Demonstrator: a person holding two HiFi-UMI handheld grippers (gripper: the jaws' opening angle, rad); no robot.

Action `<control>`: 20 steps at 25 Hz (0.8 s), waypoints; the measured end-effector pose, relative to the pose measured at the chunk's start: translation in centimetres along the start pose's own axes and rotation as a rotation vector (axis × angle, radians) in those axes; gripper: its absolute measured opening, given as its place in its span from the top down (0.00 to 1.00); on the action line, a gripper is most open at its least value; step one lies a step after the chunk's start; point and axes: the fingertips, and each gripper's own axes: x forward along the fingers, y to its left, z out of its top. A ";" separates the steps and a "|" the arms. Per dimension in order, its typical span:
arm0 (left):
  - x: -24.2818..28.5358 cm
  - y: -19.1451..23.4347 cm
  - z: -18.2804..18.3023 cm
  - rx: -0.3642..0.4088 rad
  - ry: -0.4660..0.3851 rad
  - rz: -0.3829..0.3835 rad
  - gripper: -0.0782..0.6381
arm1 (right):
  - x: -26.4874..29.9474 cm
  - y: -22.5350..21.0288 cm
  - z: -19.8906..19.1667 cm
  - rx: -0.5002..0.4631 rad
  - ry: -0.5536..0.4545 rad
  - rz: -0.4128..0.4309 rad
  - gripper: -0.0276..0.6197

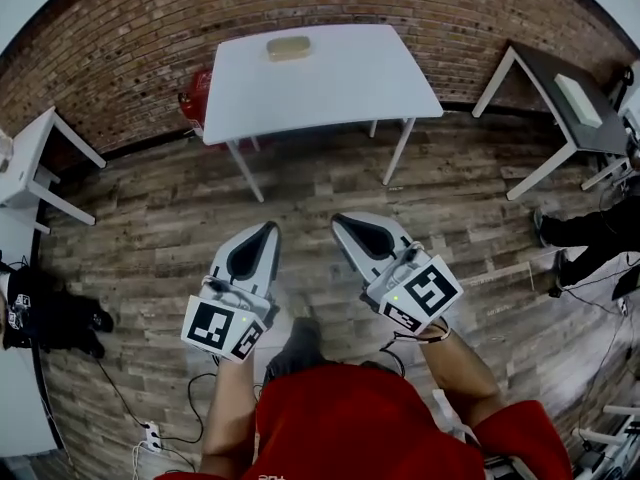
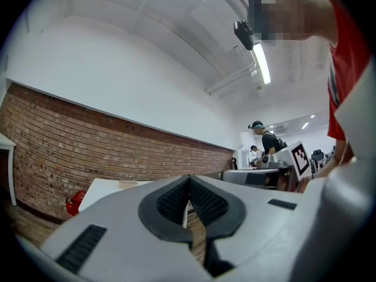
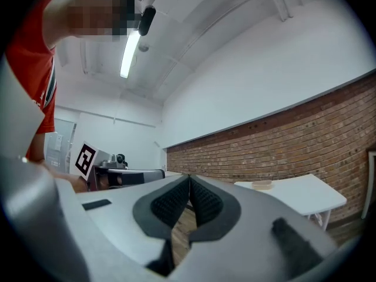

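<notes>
Left gripper, right gripper: my jaws pressed together, nothing between them. White table with tan block stands well ahead. I'd best hold both level and side by side.

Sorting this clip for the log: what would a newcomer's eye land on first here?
First come the left hand-held gripper and the right hand-held gripper, held side by side over the wooden floor, each with its jaws together on nothing. Beyond them a white table stands by the brick wall, with a tan block lying near its far edge.
</notes>
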 end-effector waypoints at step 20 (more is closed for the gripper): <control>18.7 25.7 1.3 -0.030 0.009 -0.081 0.87 | 24.5 -18.1 0.1 0.019 0.002 -0.069 0.91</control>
